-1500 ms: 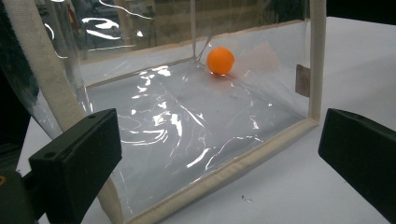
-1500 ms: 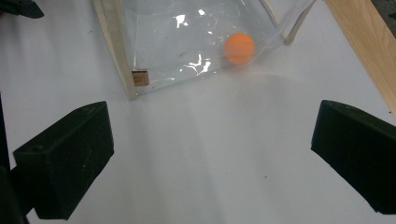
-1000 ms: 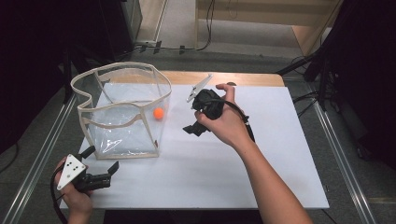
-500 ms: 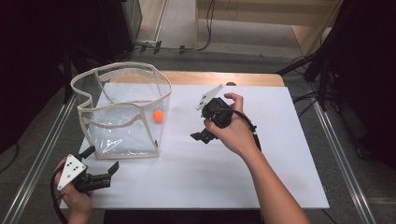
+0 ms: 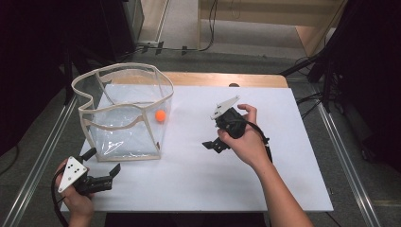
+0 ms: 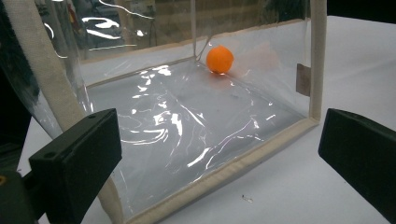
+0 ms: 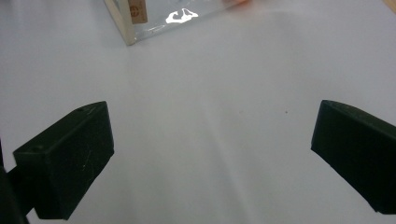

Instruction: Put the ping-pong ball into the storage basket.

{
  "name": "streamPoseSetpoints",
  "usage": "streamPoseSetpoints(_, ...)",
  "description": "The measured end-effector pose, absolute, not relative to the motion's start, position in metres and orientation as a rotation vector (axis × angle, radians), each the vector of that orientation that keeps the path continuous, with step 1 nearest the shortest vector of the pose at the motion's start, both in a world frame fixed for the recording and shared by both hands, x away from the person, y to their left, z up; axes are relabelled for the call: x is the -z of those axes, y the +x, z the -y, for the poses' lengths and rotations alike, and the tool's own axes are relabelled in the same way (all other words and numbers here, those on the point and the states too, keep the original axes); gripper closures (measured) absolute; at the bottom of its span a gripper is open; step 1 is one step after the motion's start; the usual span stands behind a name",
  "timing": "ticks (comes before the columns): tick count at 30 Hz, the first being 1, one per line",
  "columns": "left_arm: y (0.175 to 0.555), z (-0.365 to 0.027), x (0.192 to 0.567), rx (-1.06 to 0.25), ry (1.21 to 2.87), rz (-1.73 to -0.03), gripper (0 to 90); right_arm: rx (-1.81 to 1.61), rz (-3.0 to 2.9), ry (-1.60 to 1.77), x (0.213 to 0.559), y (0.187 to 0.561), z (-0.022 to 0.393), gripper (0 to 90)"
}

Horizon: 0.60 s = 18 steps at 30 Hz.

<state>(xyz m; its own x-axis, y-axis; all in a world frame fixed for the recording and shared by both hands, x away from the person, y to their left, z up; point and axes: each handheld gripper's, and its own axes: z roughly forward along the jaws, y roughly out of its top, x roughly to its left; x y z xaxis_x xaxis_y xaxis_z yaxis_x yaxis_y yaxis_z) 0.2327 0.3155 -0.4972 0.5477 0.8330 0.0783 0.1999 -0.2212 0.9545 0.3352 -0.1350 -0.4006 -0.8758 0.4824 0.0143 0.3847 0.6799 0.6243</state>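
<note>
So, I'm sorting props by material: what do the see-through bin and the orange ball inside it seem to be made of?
The bin looks like soft clear plastic film, glossy and wrinkled with bright glare streaks, edged in beige woven-looking fabric tape. The orange ball looks like smooth matte plastic, possibly a table-tennis ball; its evenly coloured, dull surface suggests so, though foam can't be ruled out.

glossy clear plastic bag (image 5: 124,113), cloth-trimmed; matt orange ball (image 6: 220,59); smooth white table (image 5: 265,179).
</note>
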Motion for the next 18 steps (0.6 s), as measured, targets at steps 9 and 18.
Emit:
streamPoseSetpoints(9, 0.233, -0.315, 0.497, -0.75, 1.727, -0.868, 0.0, -0.996, -2.719, 0.743, 0.412, 0.327, 0.152, 0.0)
streamPoseSetpoints(18, 0.233, -0.315, 0.497, -0.749, 1.728, -0.869, 0.0, -1.035, -2.683, 0.786, 0.422, 0.319, 0.169, 0.0)
